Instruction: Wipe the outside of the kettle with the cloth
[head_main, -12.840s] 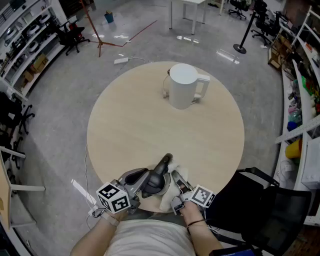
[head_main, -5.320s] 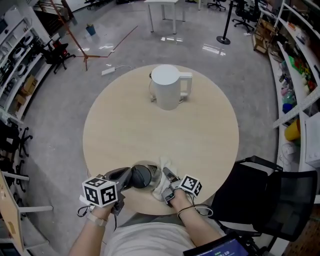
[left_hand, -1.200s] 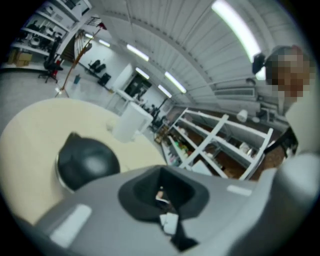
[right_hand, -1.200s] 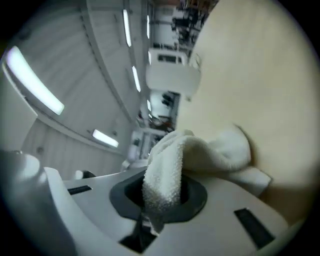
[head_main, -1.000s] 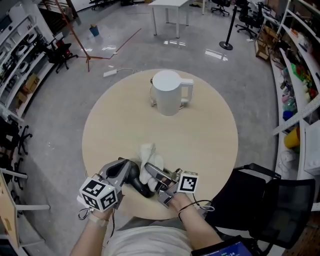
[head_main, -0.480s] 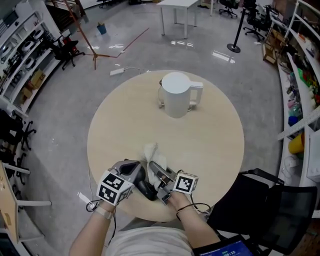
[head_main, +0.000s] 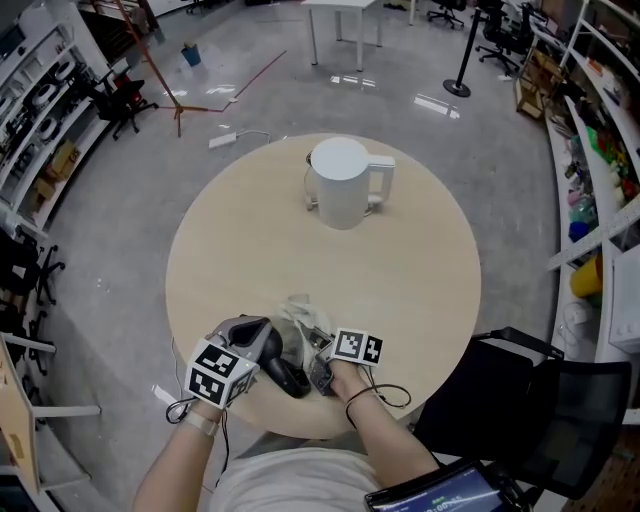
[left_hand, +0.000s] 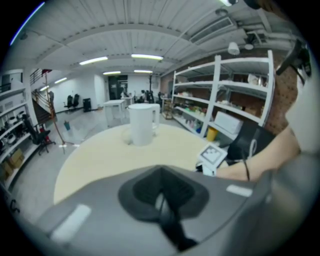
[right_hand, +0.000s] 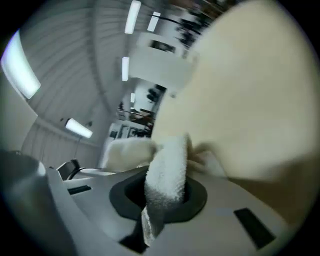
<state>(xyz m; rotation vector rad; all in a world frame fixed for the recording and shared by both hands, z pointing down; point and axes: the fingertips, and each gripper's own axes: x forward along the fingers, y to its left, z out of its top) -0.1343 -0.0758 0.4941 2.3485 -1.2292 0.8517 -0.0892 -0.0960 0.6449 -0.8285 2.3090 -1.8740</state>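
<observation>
- The white electric kettle (head_main: 341, 186) stands upright on the far half of the round, pale wood table (head_main: 420, 285). Its handle points to the person's right, and it is well apart from both grippers.
- The right gripper (head_main: 319, 364) is over the table's near edge, its jaws clamped on a fold of the white terry cloth (right_hand: 168, 172).
- The rest of the cloth bunches up between the two grippers.
- The left gripper (head_main: 270, 352) is just beside the right one, its jaws pressed together with nothing between them.
</observation>
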